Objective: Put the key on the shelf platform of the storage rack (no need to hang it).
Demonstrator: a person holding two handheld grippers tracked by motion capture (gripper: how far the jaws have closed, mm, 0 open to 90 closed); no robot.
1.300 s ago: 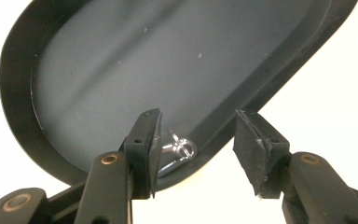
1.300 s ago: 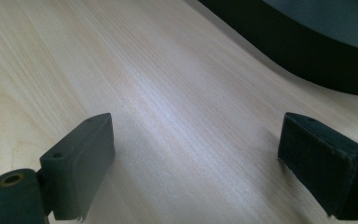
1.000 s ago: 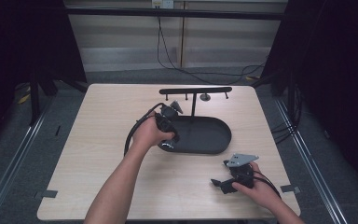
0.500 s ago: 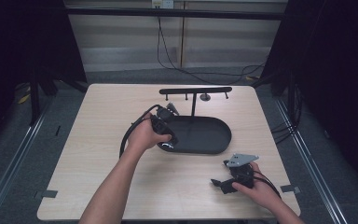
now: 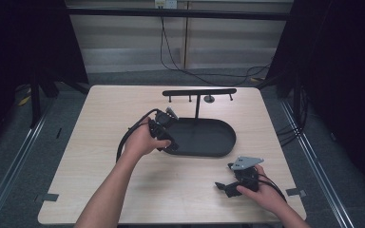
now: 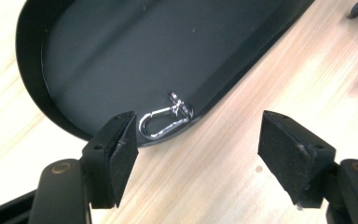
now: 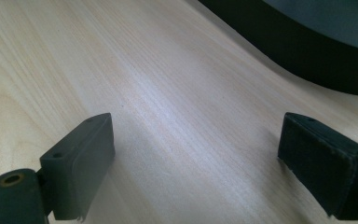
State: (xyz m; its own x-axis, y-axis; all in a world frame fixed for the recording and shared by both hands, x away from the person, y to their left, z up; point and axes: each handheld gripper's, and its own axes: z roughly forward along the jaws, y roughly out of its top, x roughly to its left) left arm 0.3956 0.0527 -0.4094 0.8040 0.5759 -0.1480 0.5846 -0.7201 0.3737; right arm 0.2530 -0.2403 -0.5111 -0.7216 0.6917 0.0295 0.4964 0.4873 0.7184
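A small silver snap clasp (image 6: 164, 121) lies inside the black oval tray (image 6: 121, 56), against its near wall. My left gripper (image 6: 198, 135) hovers just above and in front of it; its jaws have just been opening and stand apart, with the clasp lying free ahead of the left pad (image 6: 121, 154). From above, the left gripper (image 5: 164, 135) is at the left end of the tray (image 5: 209, 140). My right gripper (image 5: 228, 186) rests on the table near the front right, open, with bare wood between its jaws (image 7: 205, 163).
A black T-shaped rack (image 5: 198, 92) with small pegs stands upright at the back of the tray. The tray's wall (image 7: 307, 51) lies ahead of the right gripper. Cables trail from both grippers. The table's front edge is close behind the right hand.
The left hand has drawn back slightly to the left at the tray's end. The right hand has not moved.
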